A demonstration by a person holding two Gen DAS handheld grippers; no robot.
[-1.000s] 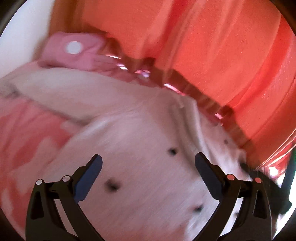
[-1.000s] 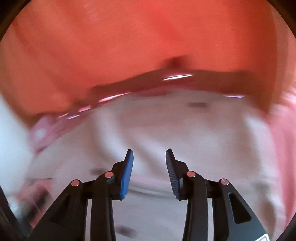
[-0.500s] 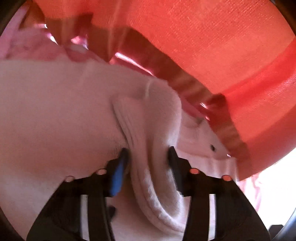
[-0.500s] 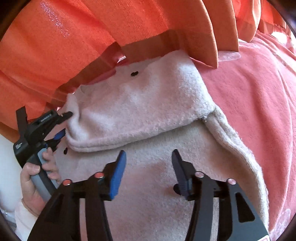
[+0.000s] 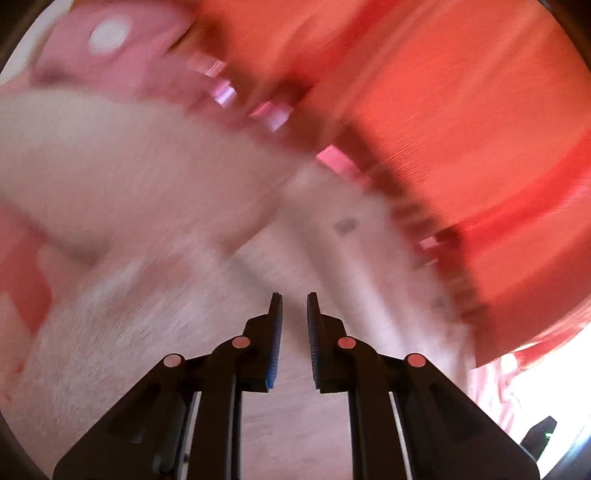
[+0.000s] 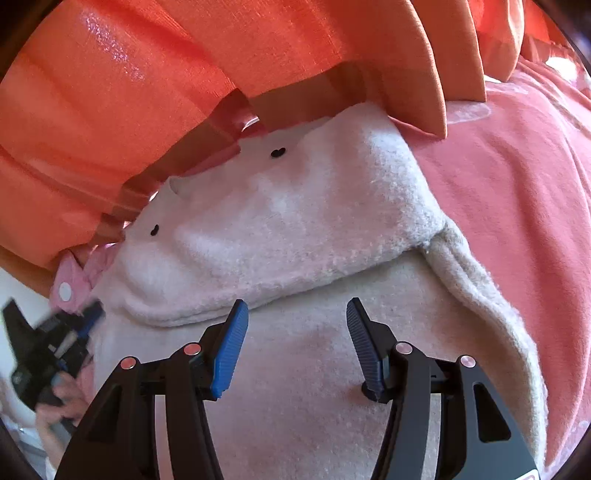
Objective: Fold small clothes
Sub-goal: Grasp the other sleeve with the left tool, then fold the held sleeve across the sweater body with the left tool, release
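- Right gripper (image 6: 293, 341), near centre of right view: fingers spread wide, nothing between the pads; it hangs over the near, flat part of the garment (image 6: 295, 387).
- Garment: cream fleece with small dark dots, lying on a pink blanket (image 6: 517, 221). A folded flap (image 6: 277, 221) lies across it; the flap's near edge runs just beyond the right gripper's fingertips. Whether the tips touch the fabric I cannot tell.
- A ribbed cuff or hem (image 6: 476, 295) of the garment curves along the right side, from the flap's right corner toward the near right.
- Left gripper (image 5: 294, 332), left view, heavily motion-blurred: fingers drawn close with a narrow gap, no fabric pinched between the pads. Garment (image 5: 147, 258) fills the view under and beyond the tips; contact not readable through blur.
- In the right view, the left gripper (image 6: 83, 325) sits at the garment's near-left edge, blurred, held by a hand (image 6: 55, 402).
- Pink cloth item with a white dot (image 6: 68, 288) just beyond the left gripper, at the garment's left edge; same item at far left of left view (image 5: 110, 33).
- Far: orange curtain (image 6: 184, 92) hangs in pleats behind the garment, its hem over the flap's far edge.
- No containers in view.
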